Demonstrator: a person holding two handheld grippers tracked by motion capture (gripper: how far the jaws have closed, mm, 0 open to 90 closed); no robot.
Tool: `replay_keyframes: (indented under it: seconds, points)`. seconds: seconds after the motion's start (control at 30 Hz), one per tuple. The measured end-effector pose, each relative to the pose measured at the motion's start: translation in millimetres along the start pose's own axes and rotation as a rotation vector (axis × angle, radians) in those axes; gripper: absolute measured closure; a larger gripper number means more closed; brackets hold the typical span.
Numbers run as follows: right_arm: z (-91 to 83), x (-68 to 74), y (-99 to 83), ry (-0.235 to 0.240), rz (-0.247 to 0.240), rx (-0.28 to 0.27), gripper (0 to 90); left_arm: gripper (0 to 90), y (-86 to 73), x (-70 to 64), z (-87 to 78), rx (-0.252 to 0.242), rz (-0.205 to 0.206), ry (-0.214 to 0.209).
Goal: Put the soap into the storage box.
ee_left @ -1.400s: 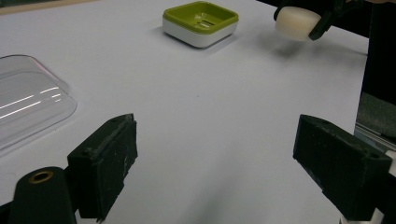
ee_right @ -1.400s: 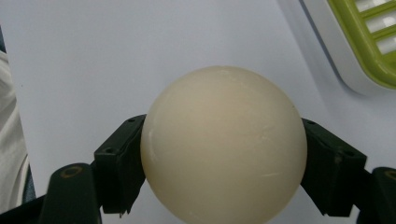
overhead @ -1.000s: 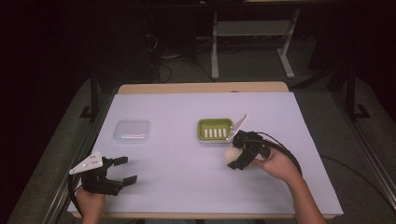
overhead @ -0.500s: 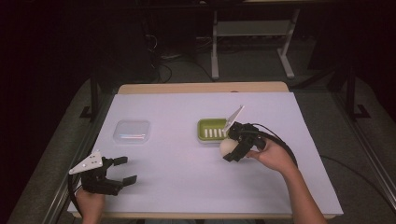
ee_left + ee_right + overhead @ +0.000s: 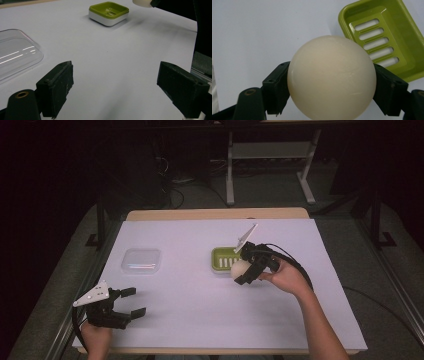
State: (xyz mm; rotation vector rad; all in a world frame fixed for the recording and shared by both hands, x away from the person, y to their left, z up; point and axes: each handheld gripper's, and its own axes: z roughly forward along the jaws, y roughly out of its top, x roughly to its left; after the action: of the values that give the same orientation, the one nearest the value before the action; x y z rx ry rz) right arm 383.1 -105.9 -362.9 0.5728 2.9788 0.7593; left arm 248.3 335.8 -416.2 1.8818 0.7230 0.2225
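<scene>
My right gripper (image 5: 241, 271) is shut on a round cream soap bar (image 5: 239, 268), held just above the near right corner of a green slotted soap dish (image 5: 222, 258) at the table's middle. In the right gripper view the soap (image 5: 331, 77) sits between both jaws, with the dish (image 5: 384, 37) up to the right. My left gripper (image 5: 131, 302) rests open near the front left edge, with nothing between its jaws. In the left gripper view the dish (image 5: 109, 13) lies far ahead, and the soap (image 5: 141, 2) shows at the top edge.
A clear plastic lid (image 5: 141, 260) lies on the white table cover (image 5: 190, 310) at the left, ahead of my left gripper; it appears as the lid (image 5: 15, 53) in the left gripper view. Black cable trails from the right gripper. Dark floor and a metal stand lie beyond the table.
My right gripper has carried the soap forward and left, from the open table toward the green dish. The left gripper has stayed put.
</scene>
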Motion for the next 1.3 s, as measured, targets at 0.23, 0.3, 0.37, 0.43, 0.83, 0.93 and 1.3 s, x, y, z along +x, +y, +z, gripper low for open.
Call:
replay_keyframes:
  seconds: [0.23,0.3,0.37,0.43,0.83,0.93,1.3]
  points:
    - [-1.4,-7.0,9.0,-0.005,0.007,0.008,23.3,13.0,0.2,0.3,-0.2,0.003,0.001,0.0]
    - [-1.9,-8.8,12.3,-0.003,0.002,0.001,23.3,13.1,0.2,0.1,-0.2,0.002,0.001,0.0]
    - [-2.7,-10.1,16.0,-0.007,0.002,0.006,23.3,13.1,0.2,0.2,-0.3,0.001,0.001,0.0]
    - [-2.8,-11.4,19.1,-0.009,0.002,0.005,23.4,13.1,0.2,0.4,-0.5,0.002,0.002,0.001]
    - [-5.1,-22.8,34.6,-0.01,0.004,0.004,23.3,13.1,0.3,0.5,-0.8,0.0,0.001,0.0]
    - [-6.2,-25.3,38.3,-0.017,0.009,0.01,23.3,13.0,0.3,0.7,-1.1,0.002,0.003,0.001]
    - [0.5,-32.4,43.0,-0.019,0.018,0.02,23.3,13.1,0.3,0.5,-0.9,-0.002,0.001,-0.002]
